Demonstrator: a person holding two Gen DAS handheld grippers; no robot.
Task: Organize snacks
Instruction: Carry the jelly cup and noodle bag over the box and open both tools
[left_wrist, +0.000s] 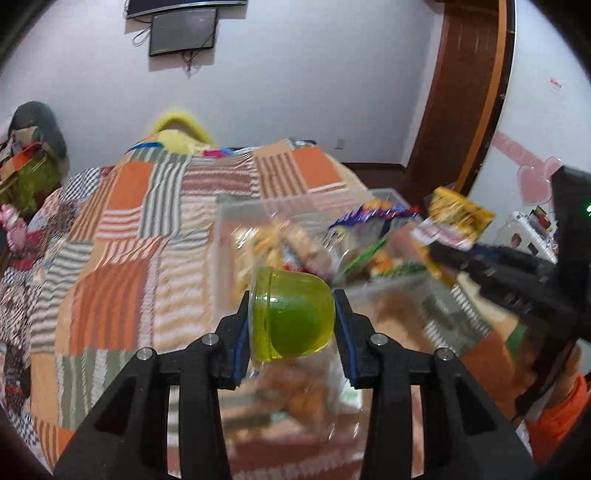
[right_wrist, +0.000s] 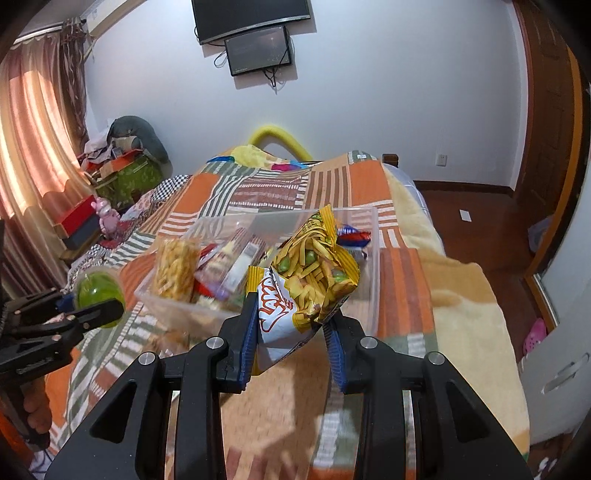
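My left gripper (left_wrist: 291, 314) is shut on a green jelly cup (left_wrist: 291, 314), held above the near edge of a clear plastic bin (left_wrist: 384, 286) of snacks on the bed. The cup also shows in the right wrist view (right_wrist: 98, 291), at the left. My right gripper (right_wrist: 291, 314) is shut on a yellow snack bag (right_wrist: 310, 273), held above the near side of the bin (right_wrist: 373, 266). The bag shows in the left wrist view (left_wrist: 458, 218), at the right. The bin holds several packets, among them a pack of yellow crackers (right_wrist: 175, 271) and a blue wrapper (right_wrist: 351, 234).
The bin sits on a bed with an orange striped patchwork blanket (right_wrist: 406, 280). A yellow pillow (right_wrist: 277, 138) lies at the far end. Cluttered boxes (right_wrist: 122, 173) and curtains stand at the left. Wooden floor (right_wrist: 472, 214) and a door lie at the right.
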